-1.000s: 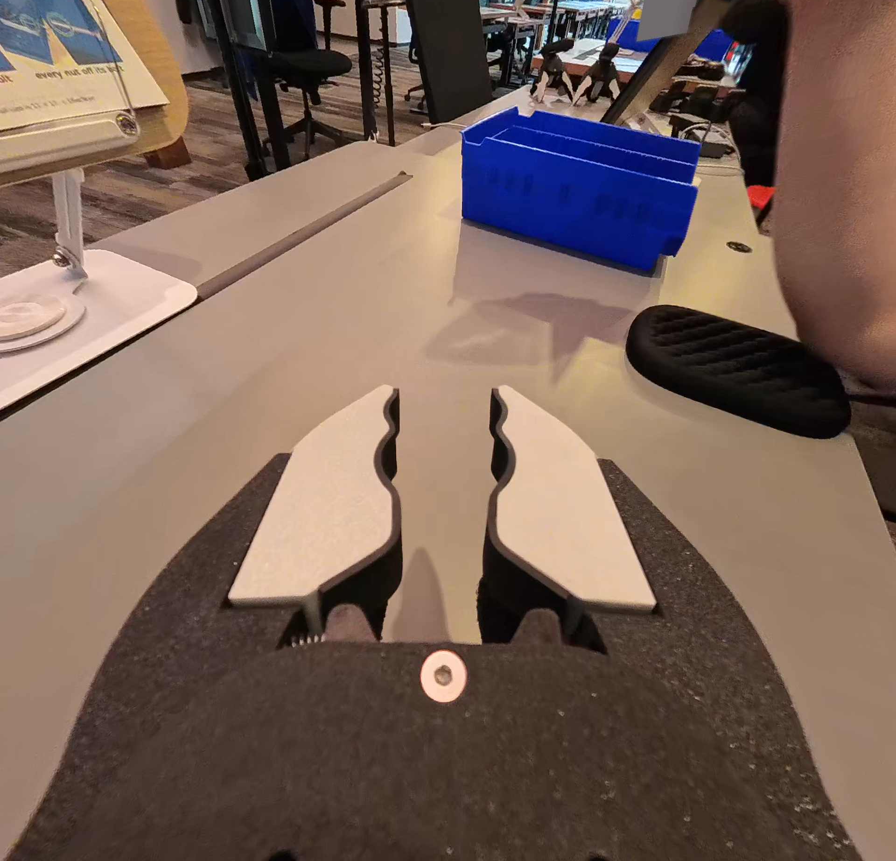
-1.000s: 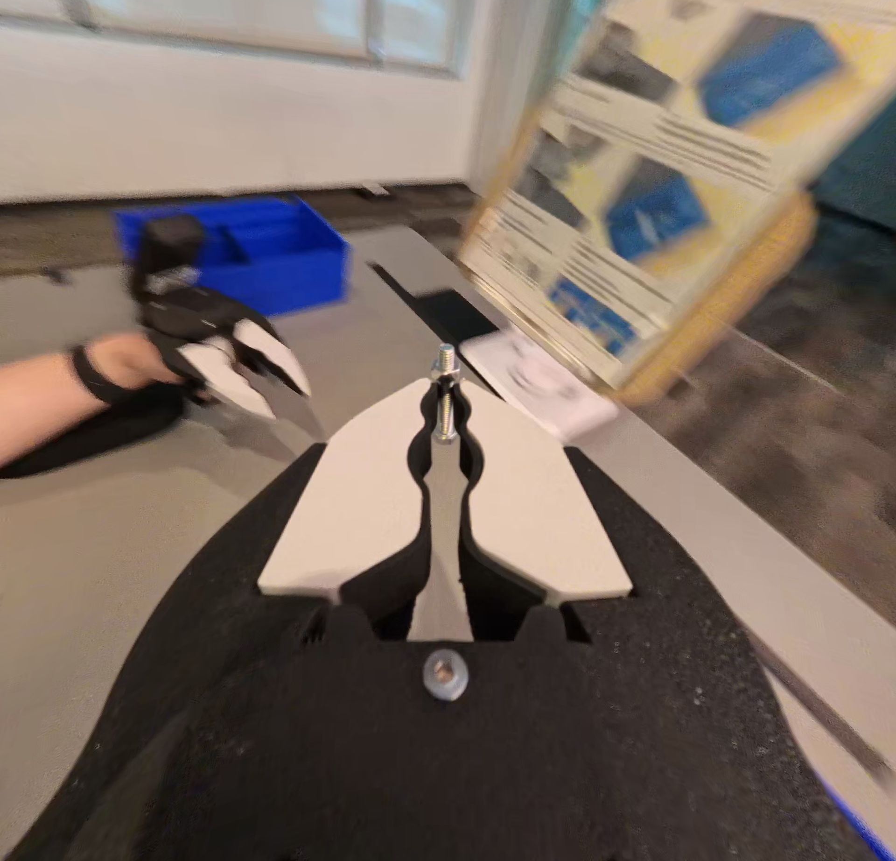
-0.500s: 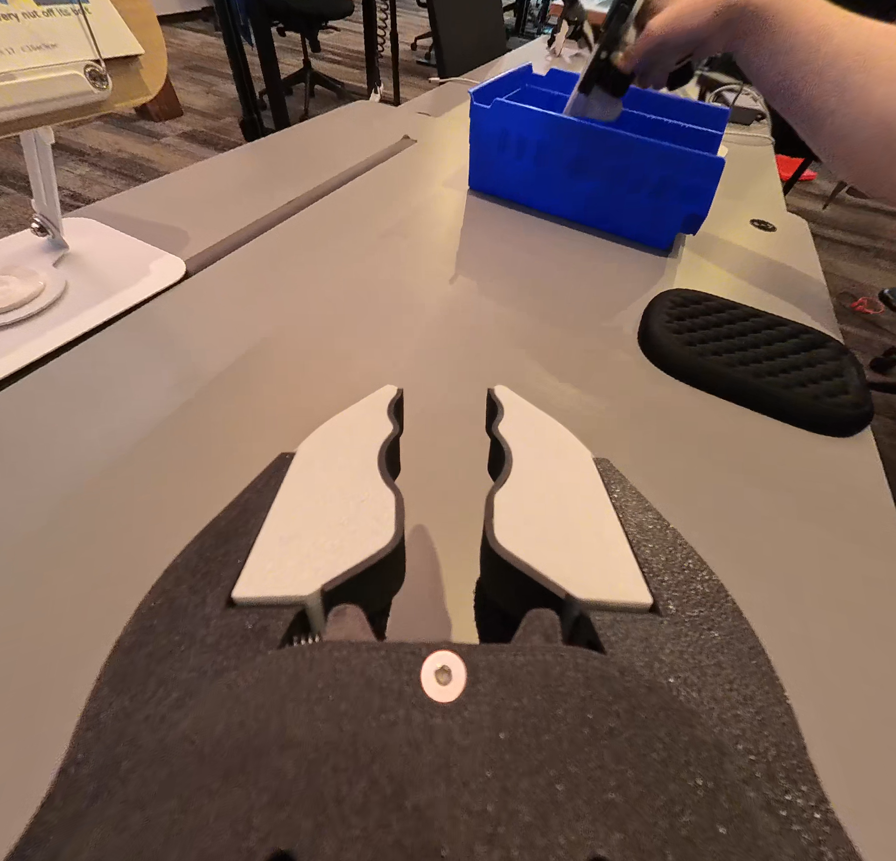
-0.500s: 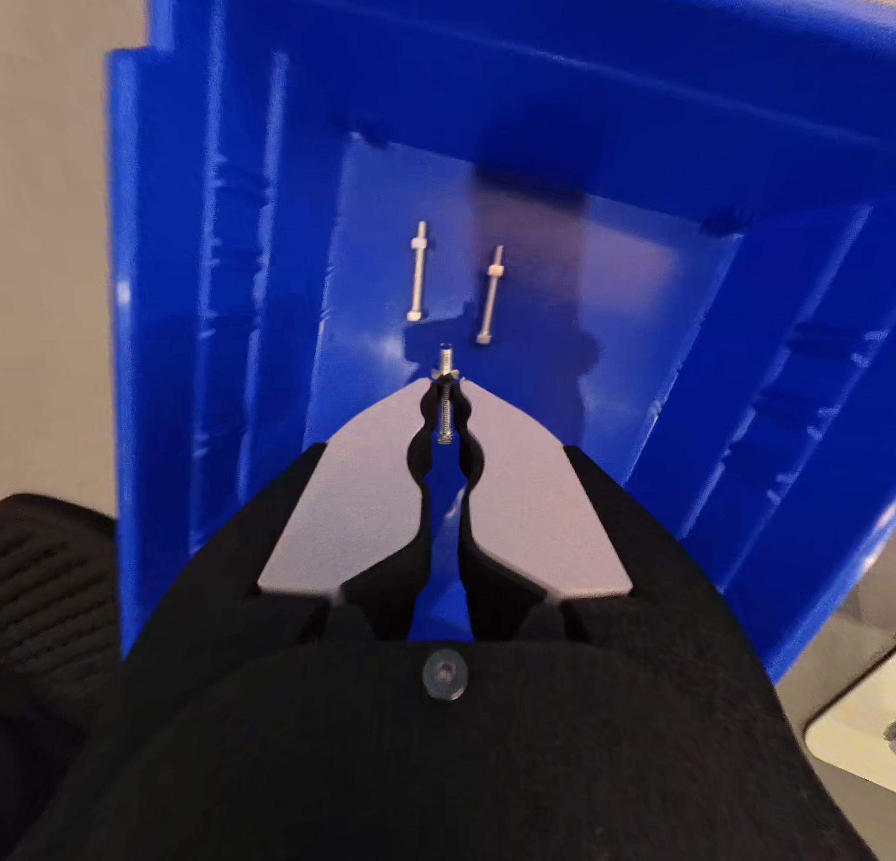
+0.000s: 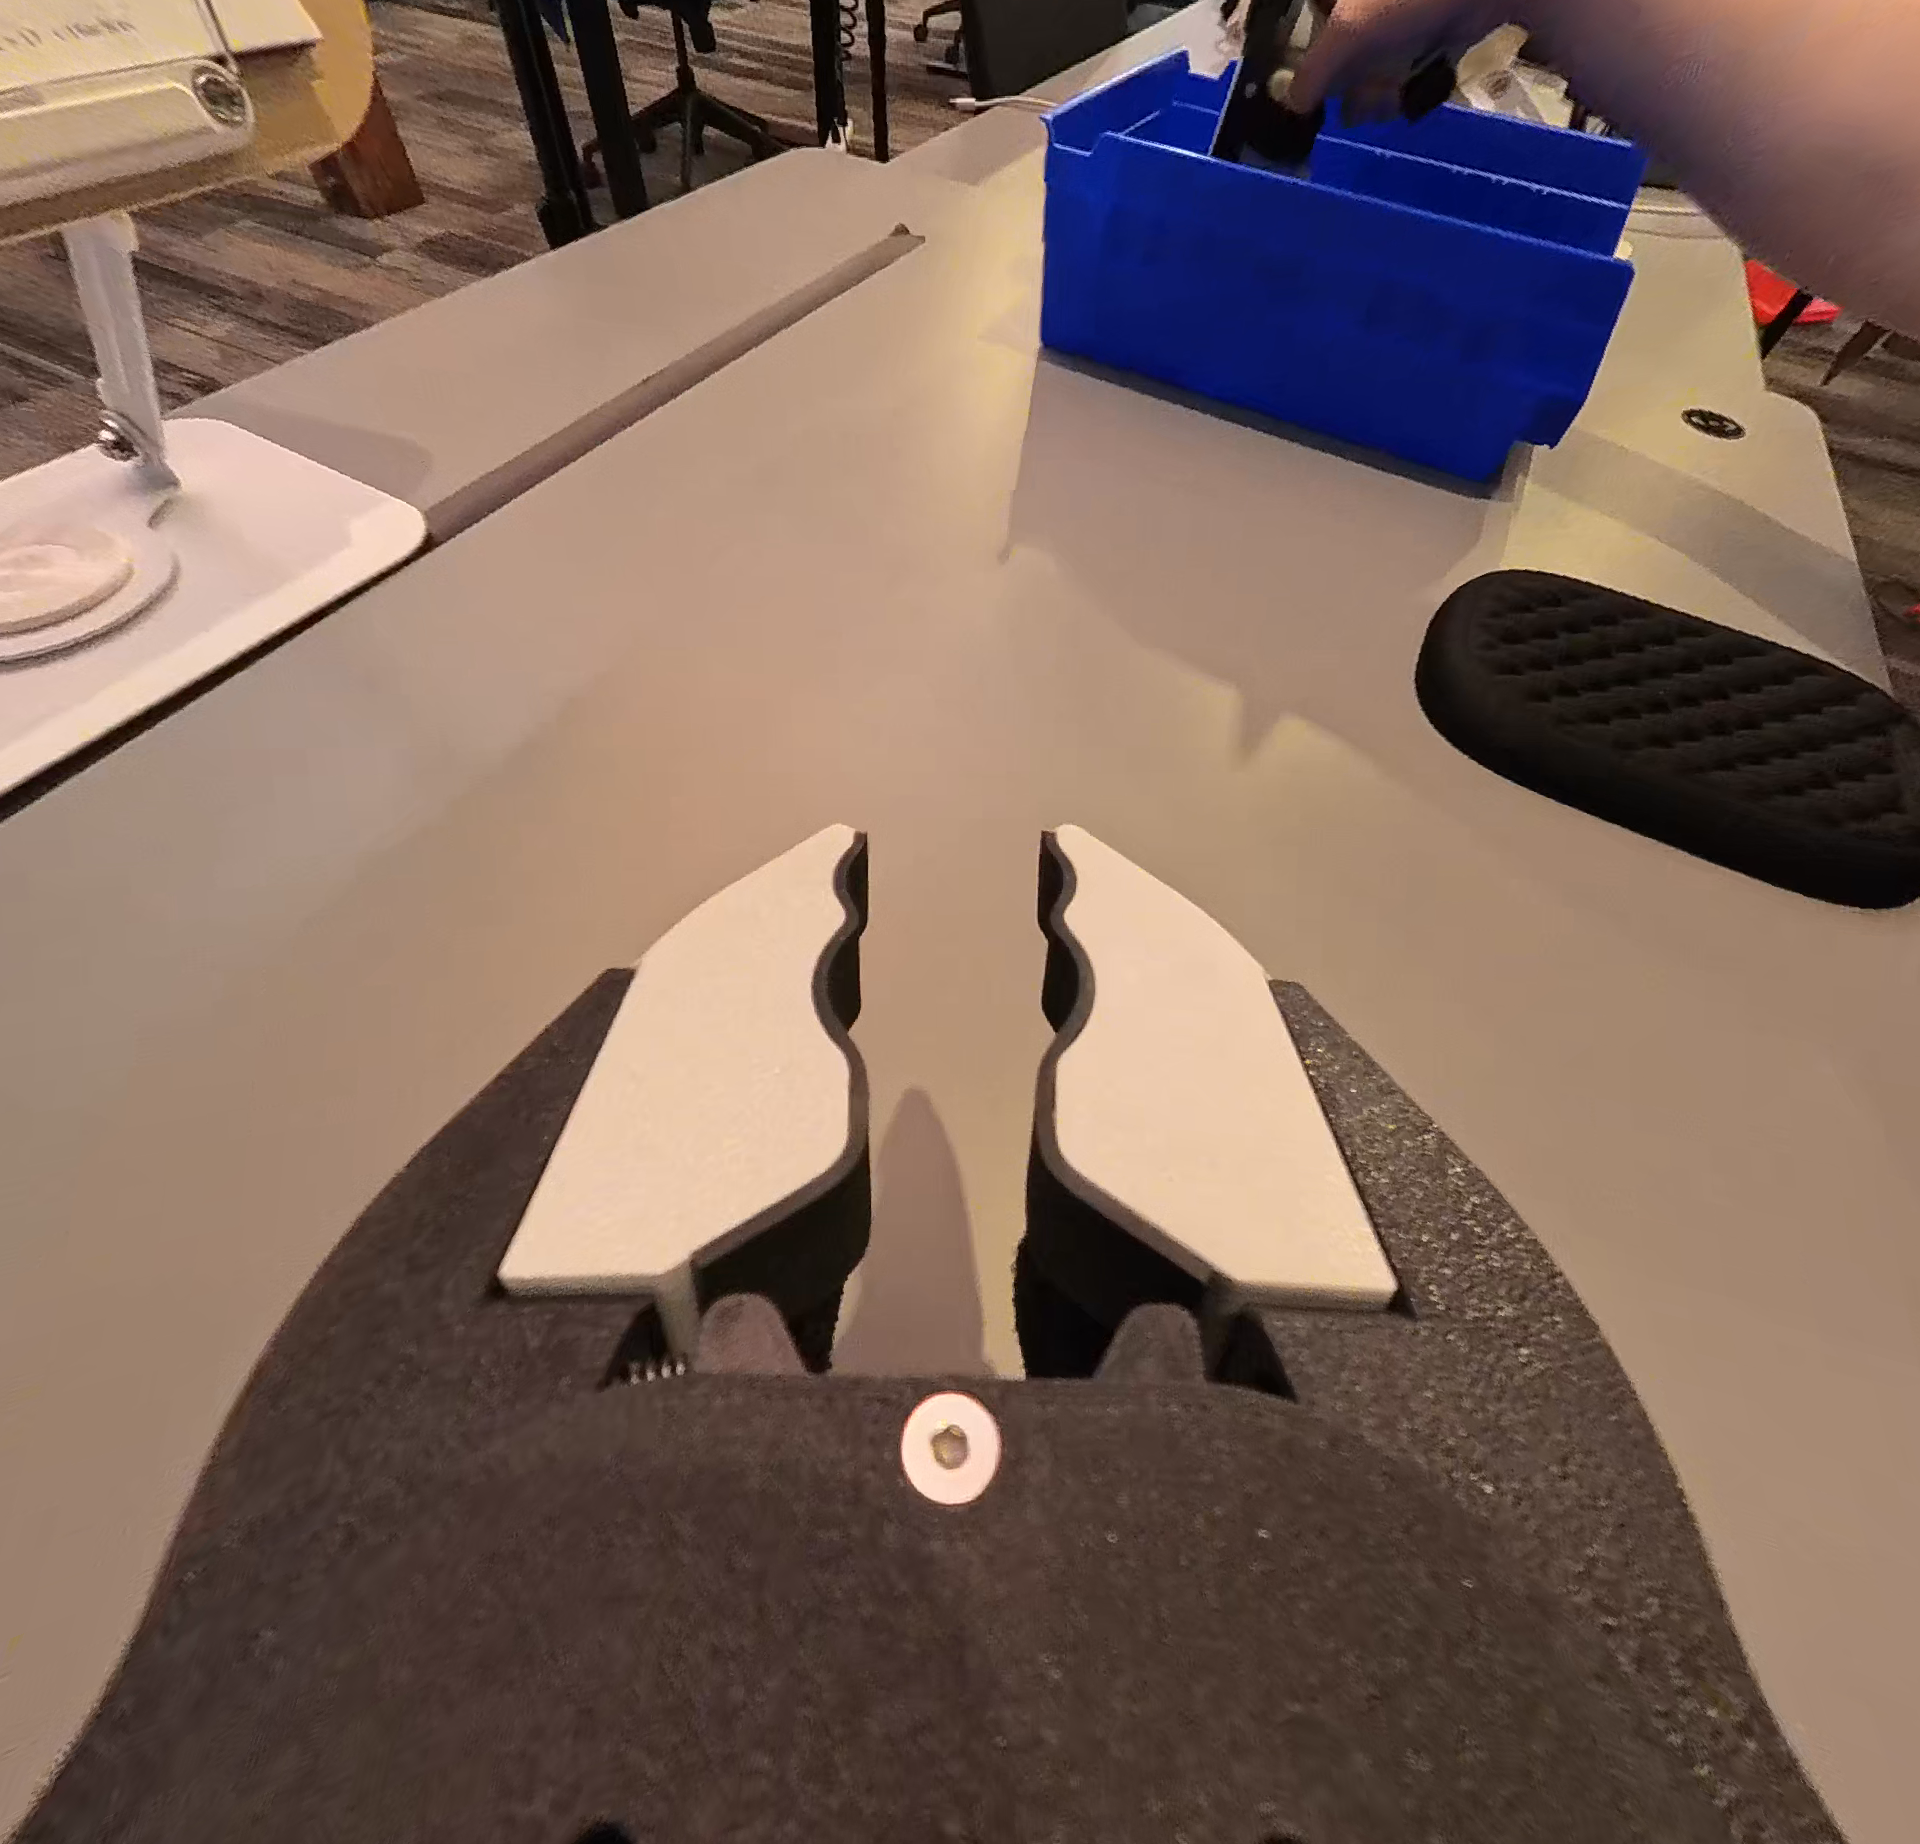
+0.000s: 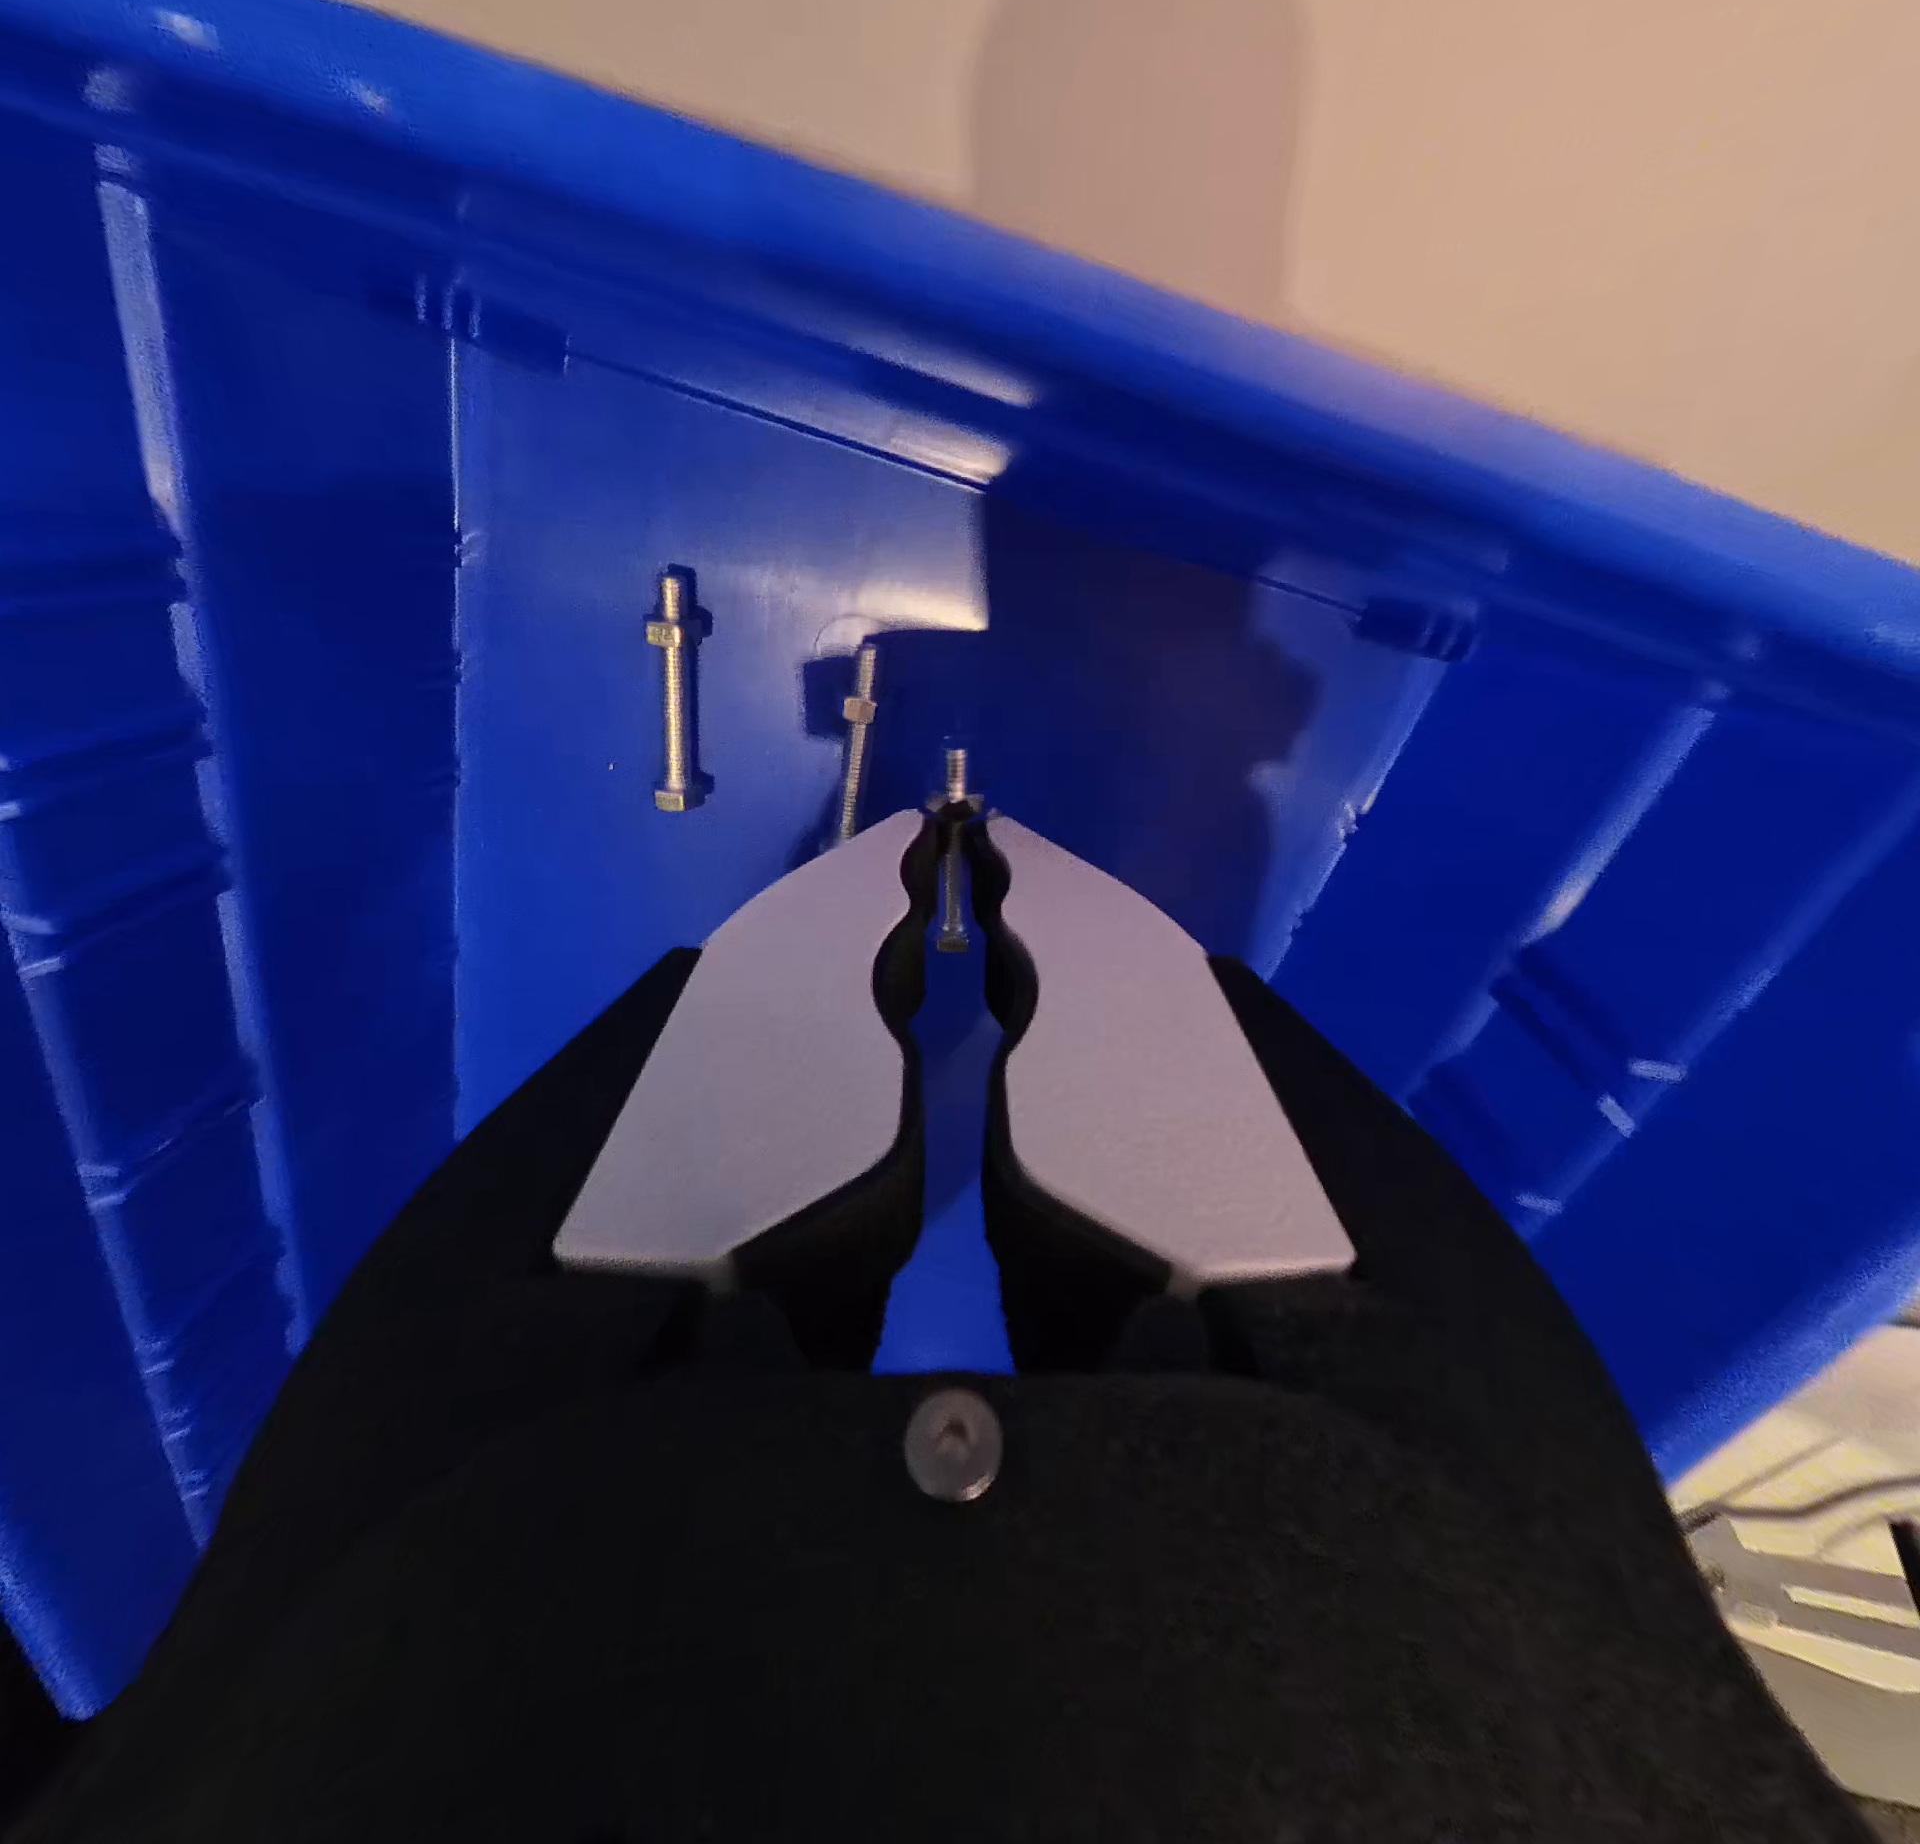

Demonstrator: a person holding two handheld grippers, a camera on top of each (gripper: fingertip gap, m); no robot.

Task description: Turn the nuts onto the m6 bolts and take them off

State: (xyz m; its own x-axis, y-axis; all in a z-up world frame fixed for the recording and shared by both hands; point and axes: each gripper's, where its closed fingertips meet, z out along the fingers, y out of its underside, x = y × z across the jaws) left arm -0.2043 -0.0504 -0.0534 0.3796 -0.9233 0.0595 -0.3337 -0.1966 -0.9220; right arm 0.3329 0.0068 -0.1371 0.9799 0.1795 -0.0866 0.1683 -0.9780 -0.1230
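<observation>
My right gripper (image 6: 954, 818) is shut on a small steel bolt with a nut on it (image 6: 953, 864) and holds it low inside the blue bin (image 6: 1143, 412). Two more bolts with nuts lie on the bin floor just ahead: one to the left (image 6: 675, 693) and one close to my fingertips (image 6: 856, 740). My left gripper (image 5: 951, 838) is open and empty, low over the grey table (image 5: 623, 755). In the left wrist view the bin (image 5: 1320, 308) stands at the far right, with a hand holding the right gripper (image 5: 1262, 101) down into it.
A black mesh pad (image 5: 1673, 724) lies on the table at the right. A white stand base (image 5: 156, 568) with a tilted sign sits at the left edge. A dark groove (image 5: 675, 371) runs along the table. Office chairs and desks stand beyond. The left gripper's tips are roughly 55 cm from the right gripper's.
My right gripper has swung from over the table into the blue bin with the bolt and has gone lower toward the bin floor. My left gripper has stayed open and nearly still.
</observation>
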